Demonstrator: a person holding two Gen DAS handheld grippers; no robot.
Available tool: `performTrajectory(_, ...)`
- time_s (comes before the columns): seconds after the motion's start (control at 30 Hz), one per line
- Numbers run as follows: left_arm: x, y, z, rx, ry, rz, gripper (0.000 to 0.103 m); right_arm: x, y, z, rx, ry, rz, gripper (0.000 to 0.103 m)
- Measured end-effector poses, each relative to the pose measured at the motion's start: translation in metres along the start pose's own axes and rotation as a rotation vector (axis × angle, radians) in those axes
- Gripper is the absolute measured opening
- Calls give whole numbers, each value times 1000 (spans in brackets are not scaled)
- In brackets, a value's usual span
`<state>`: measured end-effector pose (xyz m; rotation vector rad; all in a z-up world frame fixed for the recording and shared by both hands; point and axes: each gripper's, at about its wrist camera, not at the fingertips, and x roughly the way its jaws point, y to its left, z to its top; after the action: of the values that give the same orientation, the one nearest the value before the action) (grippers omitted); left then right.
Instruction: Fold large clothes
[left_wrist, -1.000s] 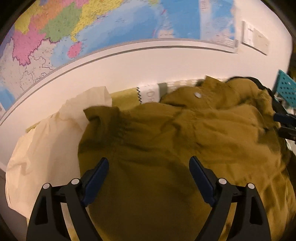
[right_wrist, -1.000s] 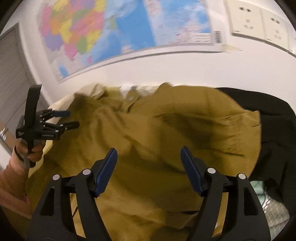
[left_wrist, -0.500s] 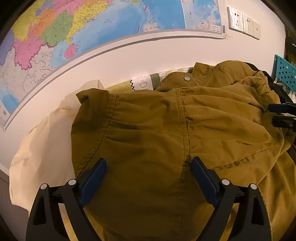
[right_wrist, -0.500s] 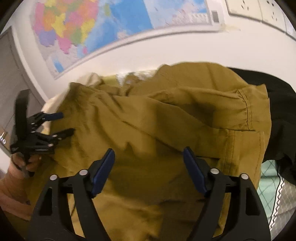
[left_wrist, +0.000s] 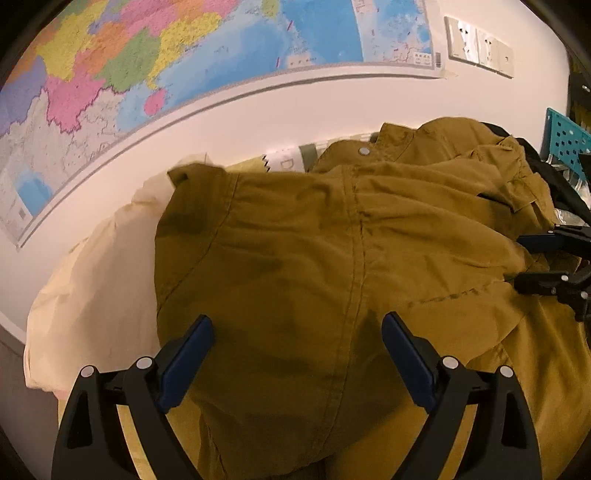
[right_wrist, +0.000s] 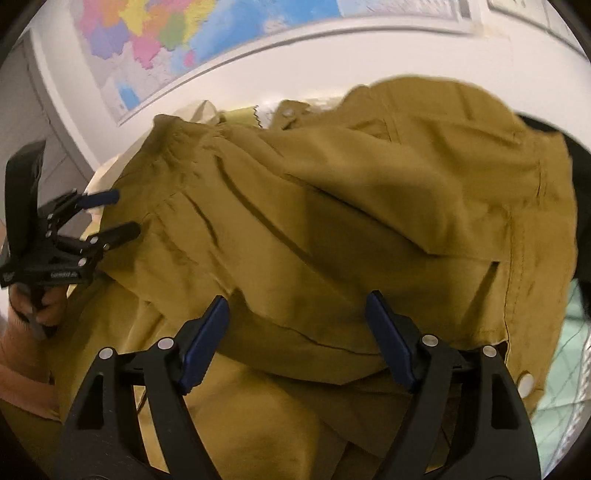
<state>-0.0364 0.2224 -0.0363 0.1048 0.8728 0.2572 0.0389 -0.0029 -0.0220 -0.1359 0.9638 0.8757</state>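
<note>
Mustard jacket (left_wrist: 314, 266) heaped over cream cloth (left_wrist: 96, 280) below wall map (left_wrist: 184, 55). Left gripper (left_wrist: 297, 343) and right gripper (right_wrist: 297, 325) both spread wide above jacket, clamping nothing.

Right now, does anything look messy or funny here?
Yes. The mustard jacket lies crumpled and bunched instead of flat, heaped over a cream cloth and a black garment. Nothing looks torn or spilled.
</note>
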Motion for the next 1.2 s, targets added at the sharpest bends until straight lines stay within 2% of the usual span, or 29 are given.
performTrajectory(0.3,-20,4,-15,-29,-21,5,89,-25,8,-8,20,-41,-1,77)
performTrajectory(0.43,-33,4,-23,-24,-33,30,89,-45,10,-19,42,-62,39,79)
performTrajectory(0.67,-55,11,-43,-46,-41,33,91,-82,15,-42,65,-94,69,84)
performTrajectory(0.8,-69,29,-63,-102,-29,-15,91,-109,5,-62,119,-113,90,86)
performTrajectory(1.0,-90,66,-103,-209,-18,-58,92,-155,-20,-103,218,-158,45,92)
performTrajectory(1.13,-96,86,-130,-293,8,-135,93,-176,-44,-133,317,-178,15,95)
performTrajectory(1.2,-93,91,-145,-311,38,-155,93,-180,-55,-151,373,-166,29,95)
